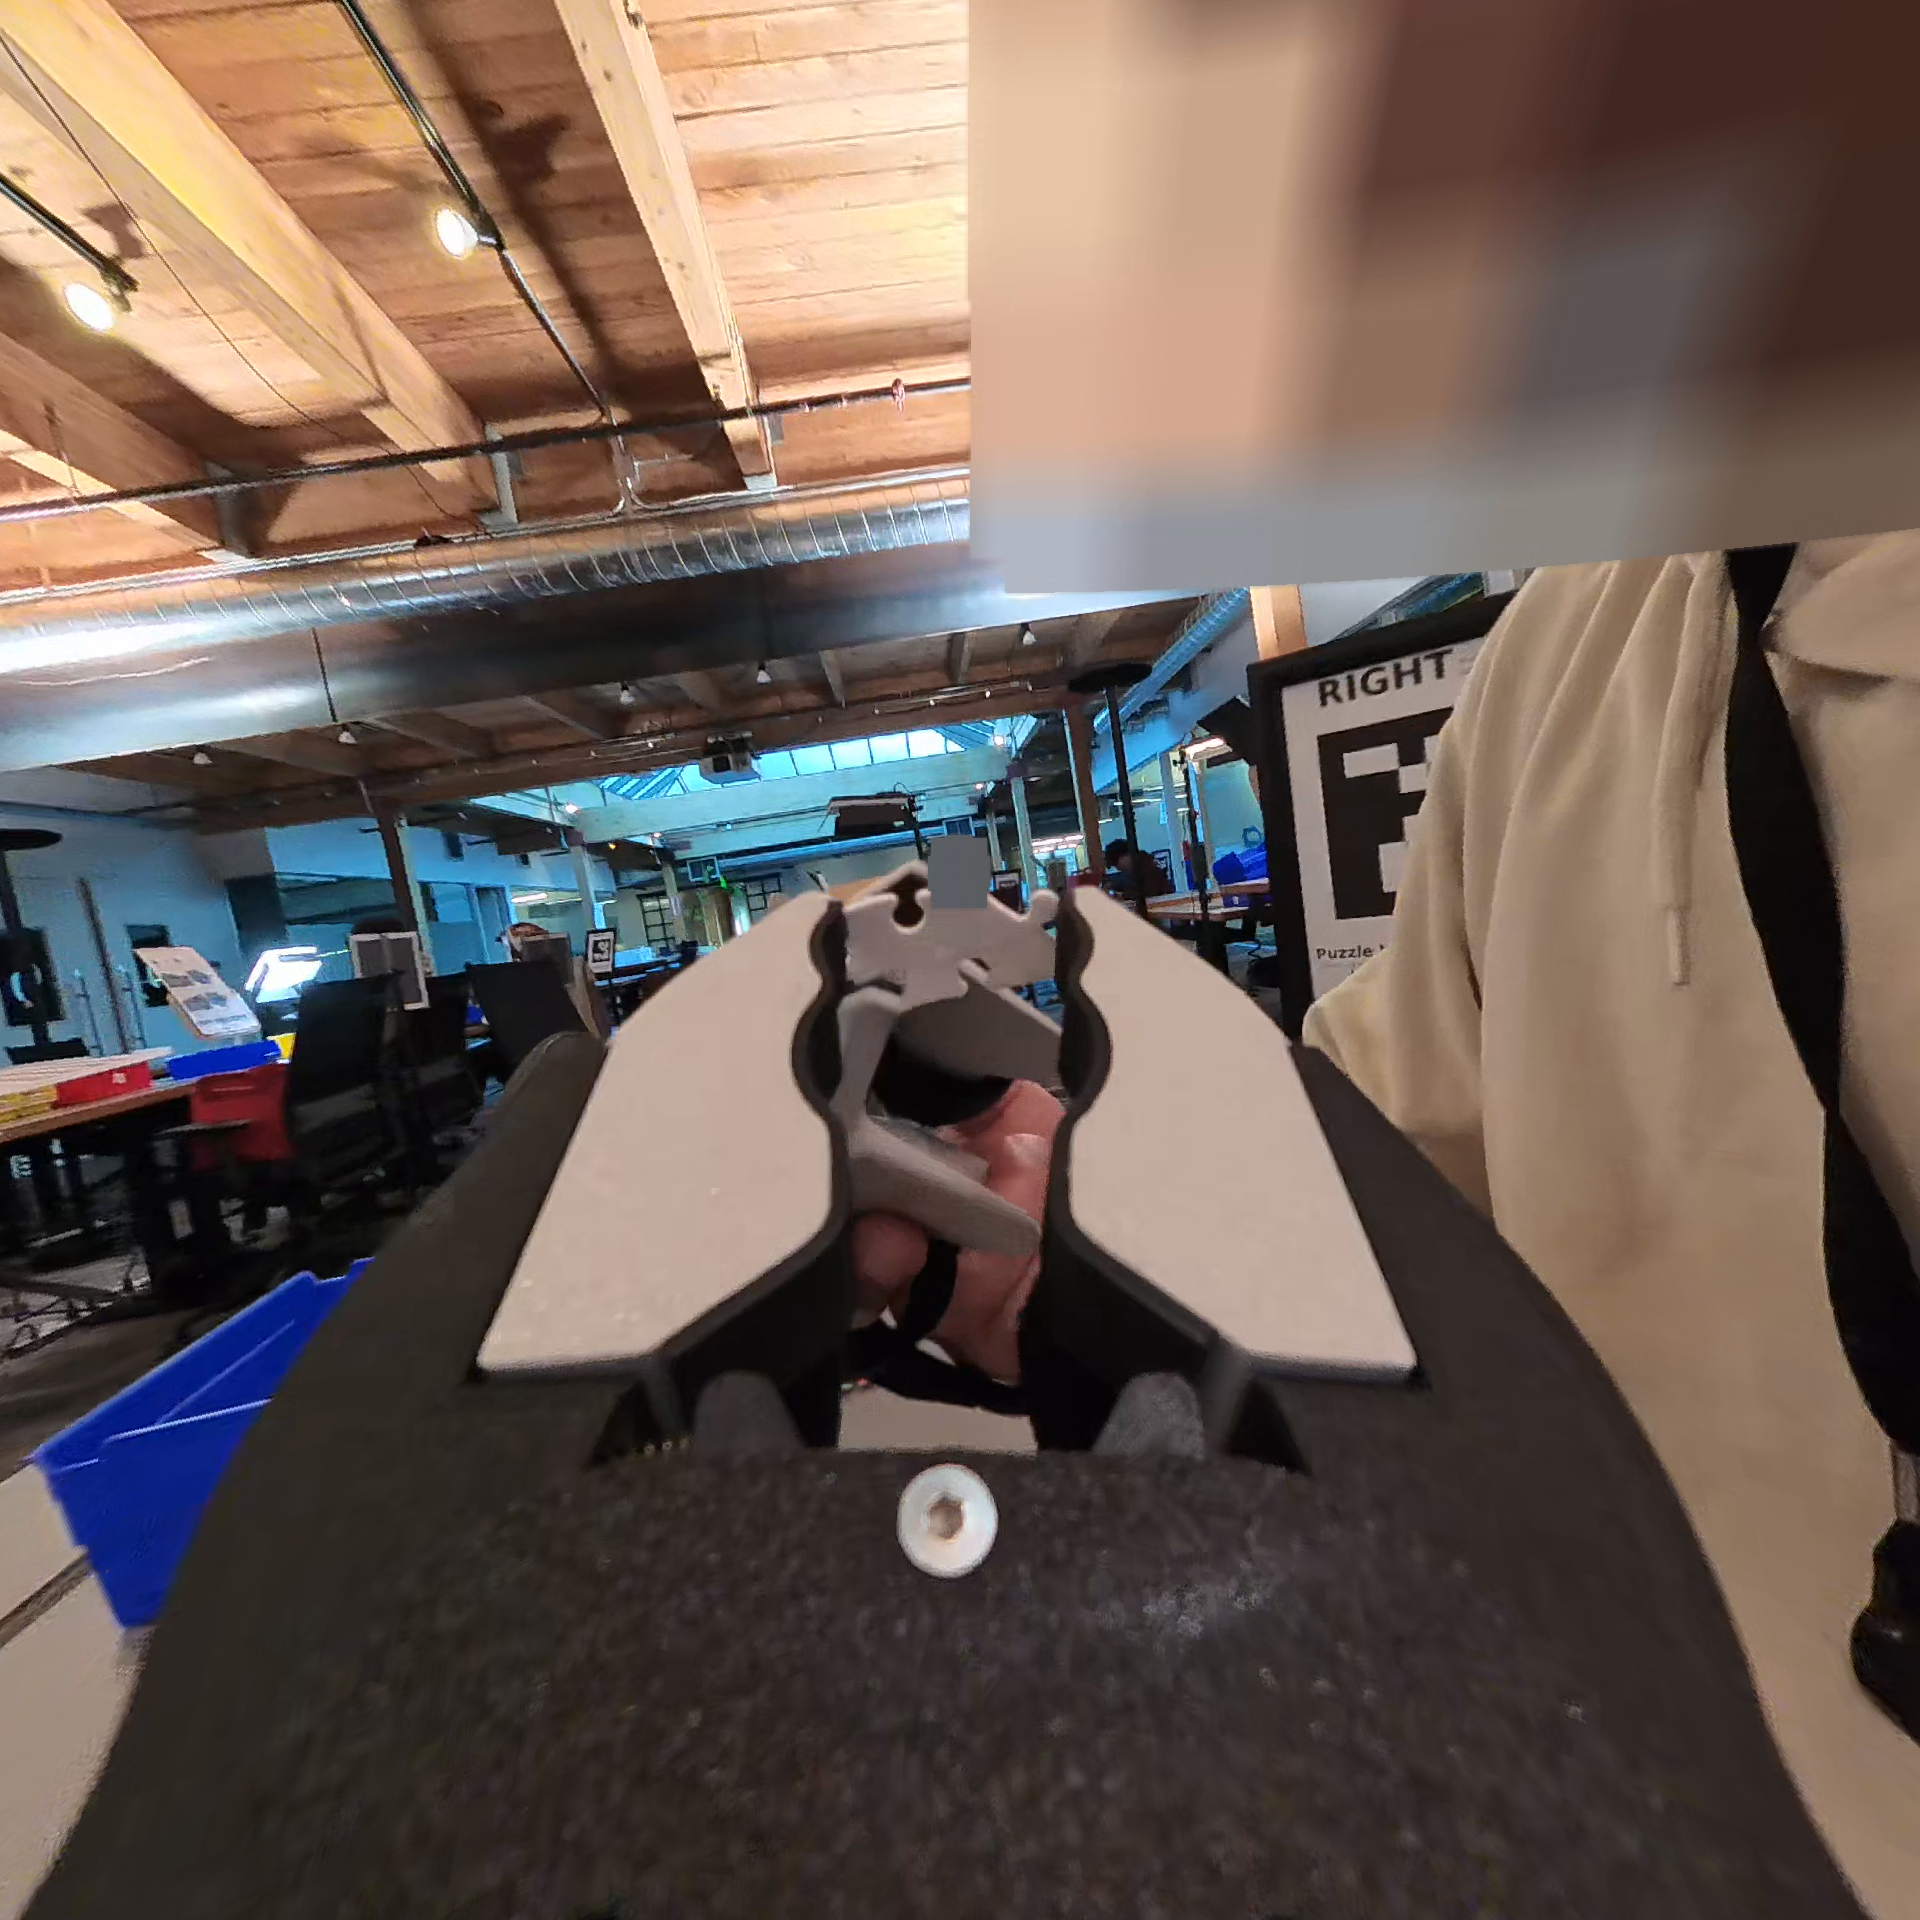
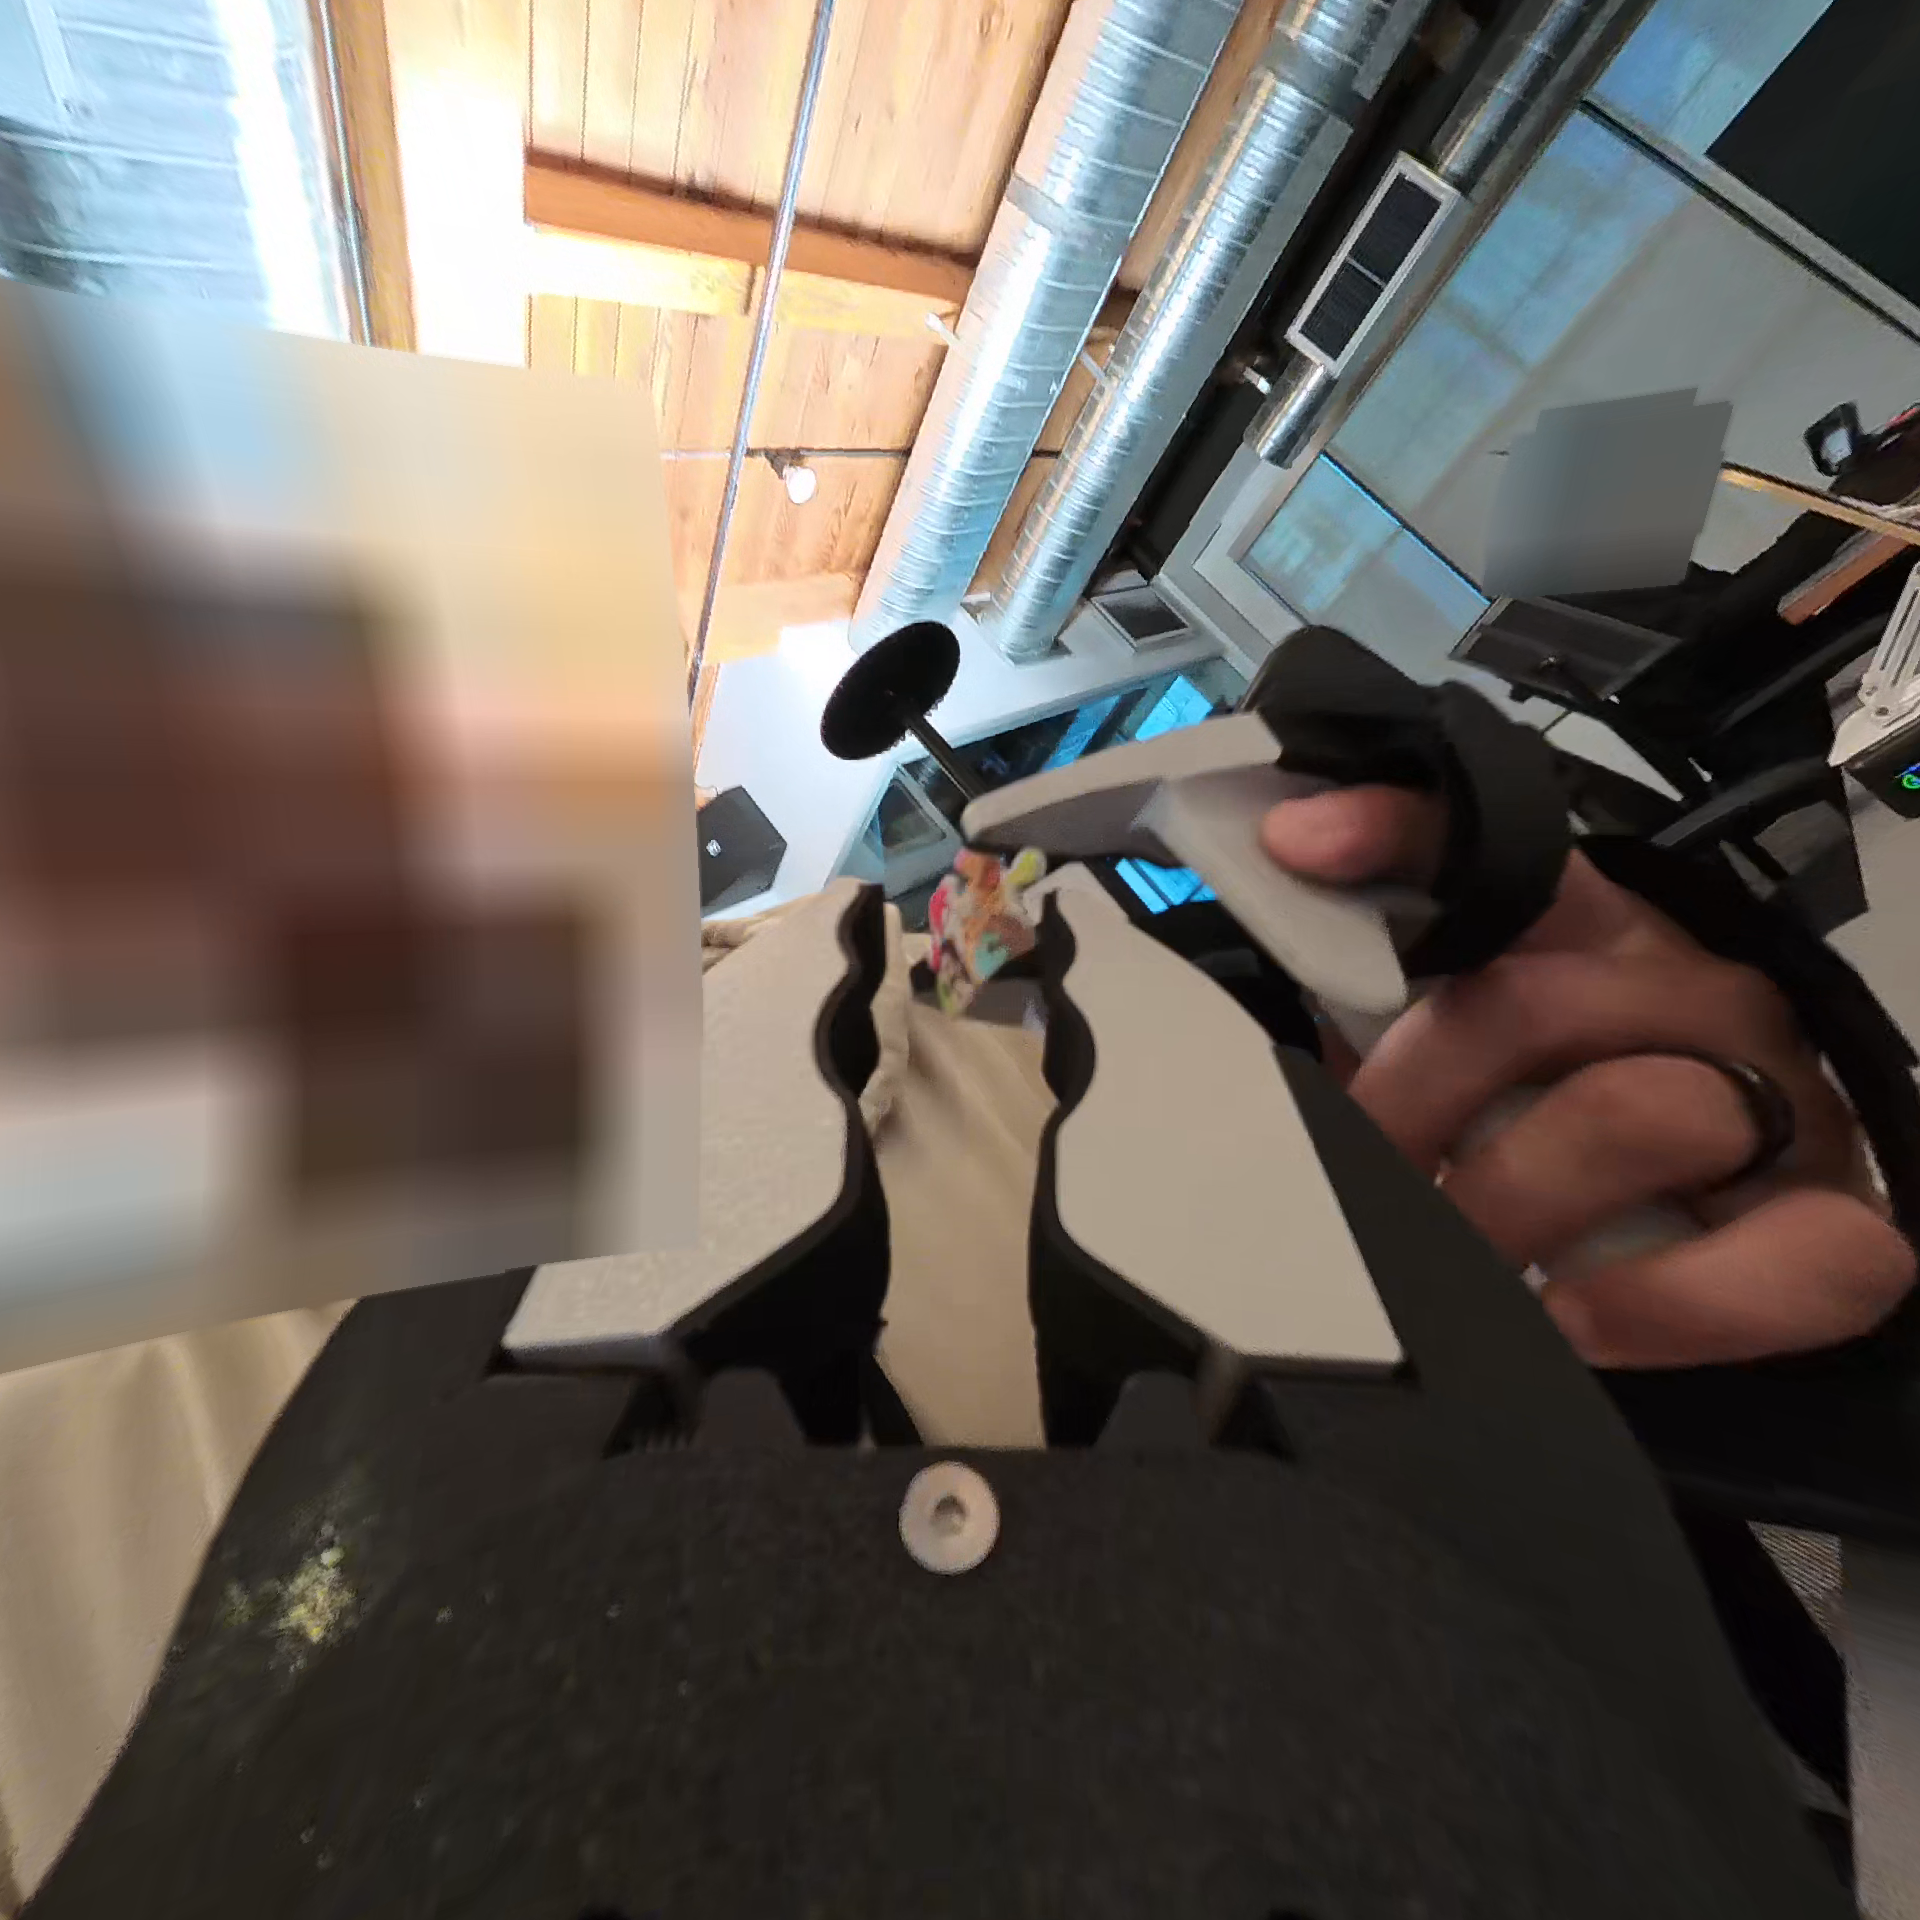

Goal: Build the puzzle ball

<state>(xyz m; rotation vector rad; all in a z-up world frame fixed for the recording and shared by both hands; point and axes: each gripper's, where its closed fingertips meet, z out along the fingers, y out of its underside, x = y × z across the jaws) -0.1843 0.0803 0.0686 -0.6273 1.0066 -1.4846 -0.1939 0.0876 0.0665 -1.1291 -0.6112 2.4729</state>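
Left gripper [image 1: 951,914], wood-beamed ceiling [image 1: 416,260] above.

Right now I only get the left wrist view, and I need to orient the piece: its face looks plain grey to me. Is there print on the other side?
Observer: Yes. In the right wrist view the puzzle piece shows a multicoloured printed face, turned toward the right gripper.
Operator: Is the right gripper clamped on it?
Observer: It seems not. Its jaws stand apart, a gap shows between the piece and one finger, and the cream hoodie shows through.
Operator: Anything on my left gripper's hold?
Observer: The hand holding the left gripper wears a dark ring.
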